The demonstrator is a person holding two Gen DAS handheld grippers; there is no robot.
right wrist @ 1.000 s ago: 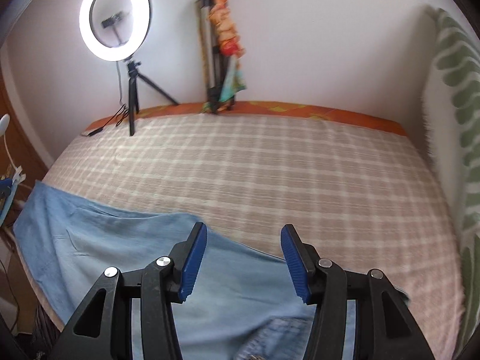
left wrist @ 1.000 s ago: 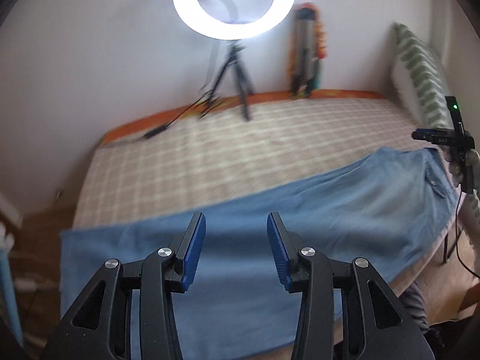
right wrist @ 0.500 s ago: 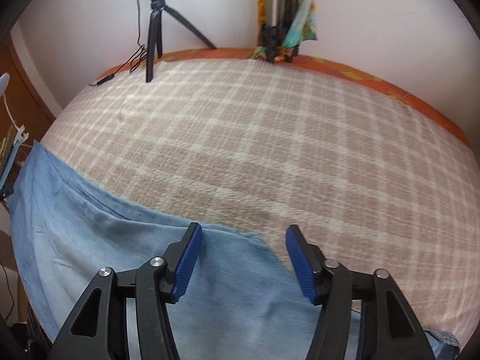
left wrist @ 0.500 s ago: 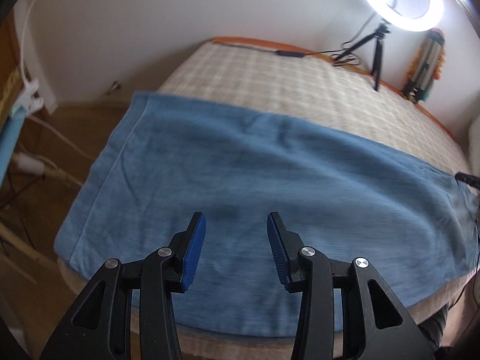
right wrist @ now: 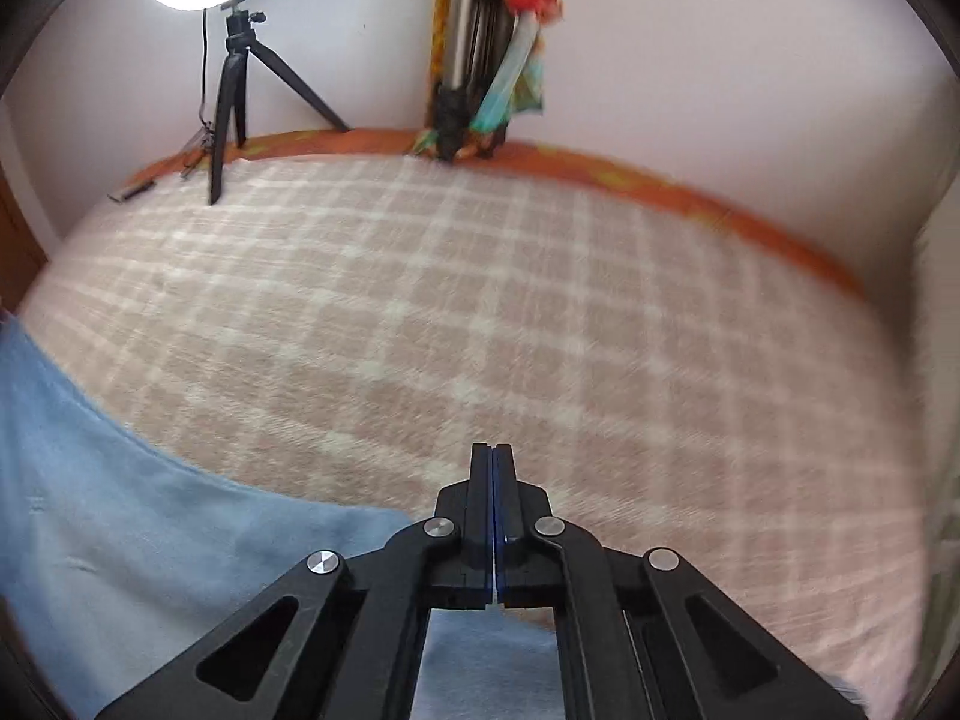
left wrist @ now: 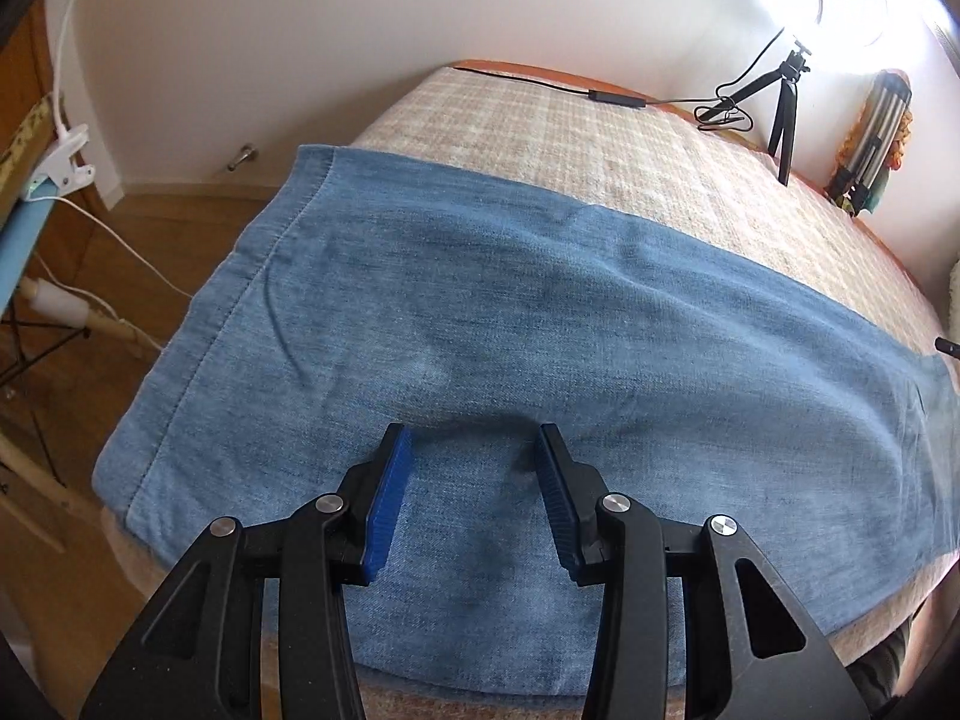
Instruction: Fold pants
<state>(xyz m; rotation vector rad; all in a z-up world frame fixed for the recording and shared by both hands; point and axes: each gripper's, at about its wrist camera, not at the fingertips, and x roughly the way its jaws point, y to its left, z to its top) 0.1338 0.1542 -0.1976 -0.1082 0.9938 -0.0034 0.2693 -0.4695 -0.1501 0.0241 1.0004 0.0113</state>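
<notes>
The pants [left wrist: 540,324] are stretched lengthwise across the bed [left wrist: 588,138]; the left gripper [left wrist: 474,492] is held spread directly above them, while the right gripper [right wrist: 493,480], just snapped together on nothing visible, is poised past their edge.

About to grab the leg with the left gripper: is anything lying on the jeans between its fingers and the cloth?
Nothing visible. The left gripper hangs open over bare denim of the jeans; the ring light tripod and its cable stand far back on the bed.
</notes>
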